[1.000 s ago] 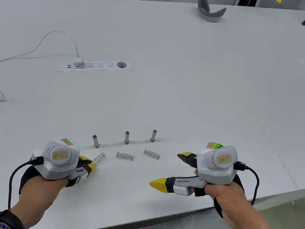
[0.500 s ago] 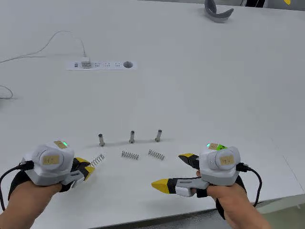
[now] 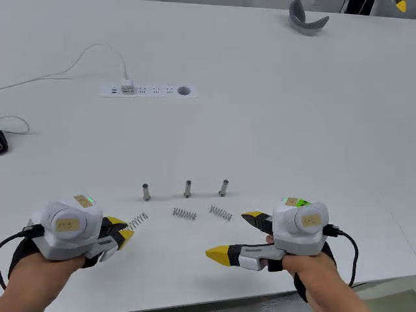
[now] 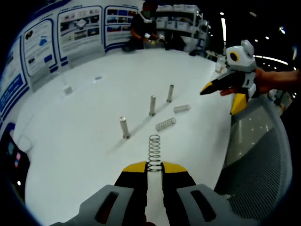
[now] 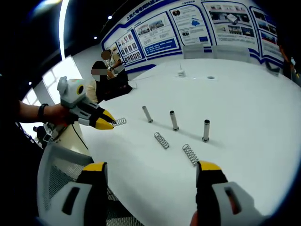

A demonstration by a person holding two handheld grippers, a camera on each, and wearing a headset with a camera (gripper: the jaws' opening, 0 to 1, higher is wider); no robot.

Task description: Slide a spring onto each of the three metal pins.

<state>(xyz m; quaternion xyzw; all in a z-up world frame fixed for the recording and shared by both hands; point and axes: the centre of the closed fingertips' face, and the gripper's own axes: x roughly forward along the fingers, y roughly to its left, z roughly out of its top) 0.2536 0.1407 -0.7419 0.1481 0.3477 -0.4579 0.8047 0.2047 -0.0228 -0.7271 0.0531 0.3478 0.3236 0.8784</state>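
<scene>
Tool state first: the left tool point(image 3: 123, 232) has its yellow tips pinched nearly together on one end of the held spring point(image 3: 136, 221). The coil sticks straight out past the tips. In the left gripper view the left tool point(image 4: 154, 165) clamps the last turns of the held spring point(image 4: 154, 149), and the free end points toward the left pin point(image 4: 124, 127) but stops short of it. Whether that free end rests on the counter point(image 3: 273, 130) I cannot tell.

The right tool point(image 3: 234, 234) is spread wide, with its jaws well apart and nothing between them. It hovers over the counter at 5 o'clock from the right pin point(image 3: 224, 187). The right gripper view shows the right tool point(image 5: 151, 167) the same way, with the pins beyond the gap.

Three short metal pins stand upright in a row, evenly spaced: left pin point(image 3: 146, 192), mid pin point(image 3: 188, 188) and right pin. All three shafts are bare. The held spring lies at 7 o'clock from the left pin. The mid spring point(image 3: 184, 213) lies flat on the counter at 6 o'clock from the mid pin. The right spring point(image 3: 220, 212) lies flat at 6 o'clock from the right pin. Both are near their pins but apart from them.

A power strip point(image 3: 148, 91) sits far off at 12 o'clock from the pins.
</scene>
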